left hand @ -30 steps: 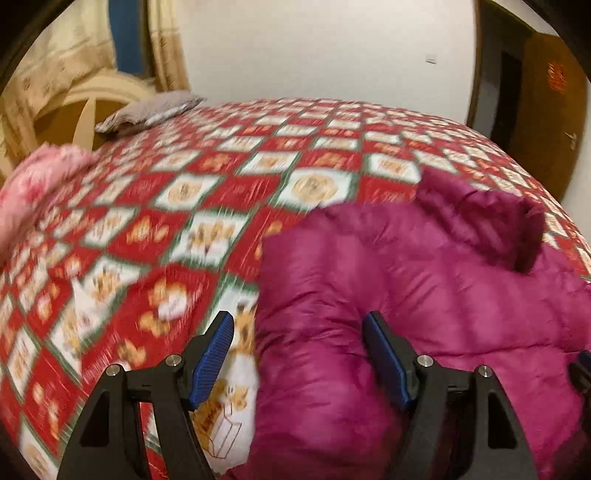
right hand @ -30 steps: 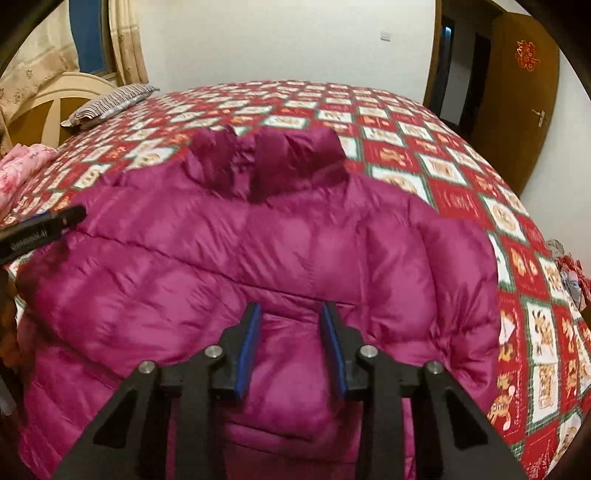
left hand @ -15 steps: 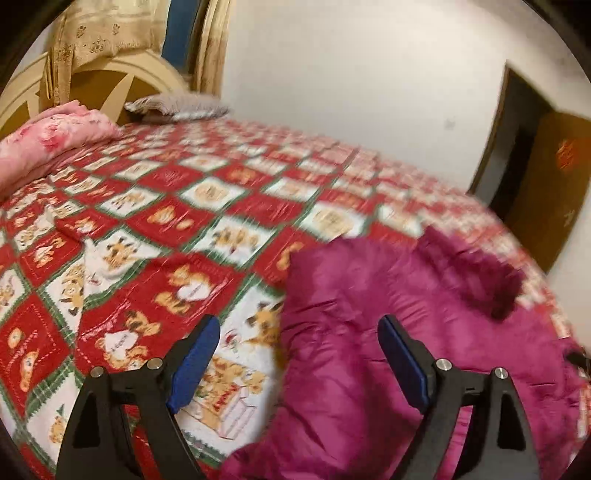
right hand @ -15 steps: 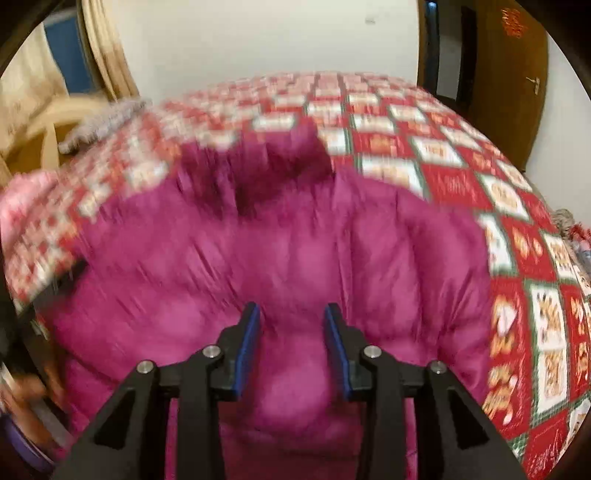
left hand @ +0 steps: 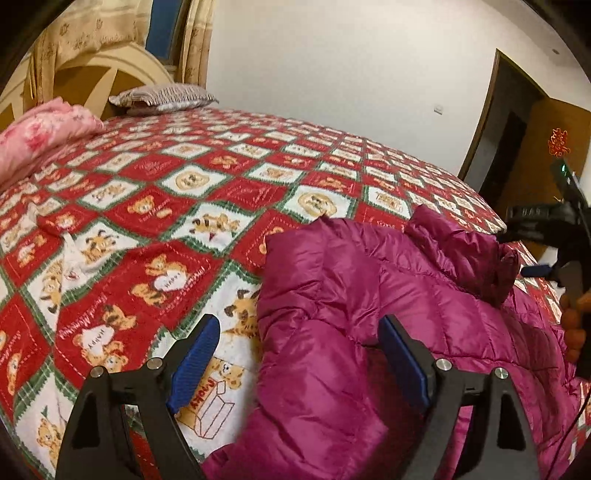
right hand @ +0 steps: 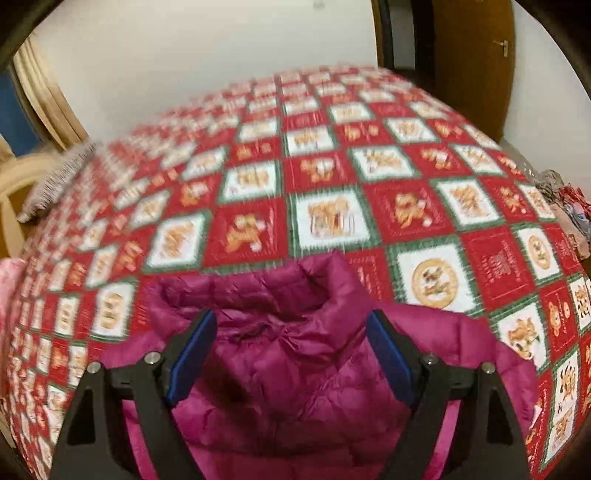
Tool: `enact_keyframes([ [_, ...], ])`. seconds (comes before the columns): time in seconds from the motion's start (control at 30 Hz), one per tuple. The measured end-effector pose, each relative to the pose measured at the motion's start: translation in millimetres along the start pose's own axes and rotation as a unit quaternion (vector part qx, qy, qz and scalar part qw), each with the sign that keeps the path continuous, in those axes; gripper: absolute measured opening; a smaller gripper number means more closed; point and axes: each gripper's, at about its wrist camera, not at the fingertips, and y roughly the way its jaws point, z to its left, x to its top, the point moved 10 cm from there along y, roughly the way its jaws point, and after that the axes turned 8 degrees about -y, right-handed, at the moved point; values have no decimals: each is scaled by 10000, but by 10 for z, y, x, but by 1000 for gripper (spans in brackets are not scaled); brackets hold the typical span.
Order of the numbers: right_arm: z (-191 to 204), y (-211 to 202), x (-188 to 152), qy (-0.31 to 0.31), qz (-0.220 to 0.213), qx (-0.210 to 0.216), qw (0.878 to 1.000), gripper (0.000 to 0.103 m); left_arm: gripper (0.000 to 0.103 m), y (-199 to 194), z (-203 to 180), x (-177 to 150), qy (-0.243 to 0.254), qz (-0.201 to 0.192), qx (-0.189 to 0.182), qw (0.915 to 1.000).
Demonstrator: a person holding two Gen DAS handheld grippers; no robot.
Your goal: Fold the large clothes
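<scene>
Both grippers, left gripper and right gripper, wide apart, gripping nothing, above magenta jacket

White wall fills the top of the frame; a wooden door stands open at right; cream curtains and an arched headboard sit upper left; the red teddy-bear bedspread covers the middle.

Puffer jacket – glossy magenta quilted cloth, crinkled. Bedspread – matt printed cloth, stitched squares. Left gripper matt black plastic, ribbed blue pads, shiny metal bolts. Door smooth brown wood.
</scene>
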Motion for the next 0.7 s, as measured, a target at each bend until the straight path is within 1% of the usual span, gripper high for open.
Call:
enact_keyframes([
  [0.03, -27, 27, -61, -34, 85, -33, 10000, 78, 88, 10, 2, -5, -19, 25, -10, 10000],
  [0.07, -47, 22, -110, -89, 102, -46, 9999, 67, 88, 19, 3, -9, -33, 45, -24, 10000],
  [0.1, -86, 14, -177, -194, 119, -85, 9997, 30, 88, 28, 2, -13, -44, 68, -38, 10000],
  [0.13, -134, -13, -229, -267, 133, -158, 9994, 16, 88, 31, 3, -15, -48, 76, -36, 10000],
  [0.23, -342, -131, -410, -363, 20, -326, 9988, 14, 88, 27, 10, -17, -69, 76, -36, 9999],
  [0.33, -515, -203, -648, -173, 33, -291, 9994, 12, 88, 0, 23, -2, -108, 29, -60, 9999],
  [0.4, -644, -125, -846, -33, 141, -314, 9994, 11, 88, -25, 18, 7, -105, -8, -86, 9999],
  [0.43, -696, -74, -909, 53, 151, -284, 9995, 4, 88, -39, 12, 15, -100, -21, -111, 9999],
  [0.47, -733, -60, -930, 93, -18, -211, 9997, 3, 88, -58, -7, 24, -86, -12, -179, 9998],
  [0.5, -751, -75, -943, 31, -268, -165, 9995, 2, 88, -77, -51, 33, -38, 73, -307, 9995],
  [0.53, -746, -87, -958, -31, -462, -151, 9988, 1, 88, -90, -92, 51, -9, 175, -403, 9990],
  [0.57, -746, -104, -967, -34, -609, -144, 9980, 1, 88, -124, -169, 94, -17, 302, -582, 9978],
  [0.63, -749, -124, -967, 23, -711, -116, 9974, 1, 88, -221, -373, 257, -85, 347, -991, 9944],
  [0.7, -760, -135, -960, 75, -787, -29, 9969, 1, 88, -273, -687, 467, 23, 363, -1291, 9910],
])
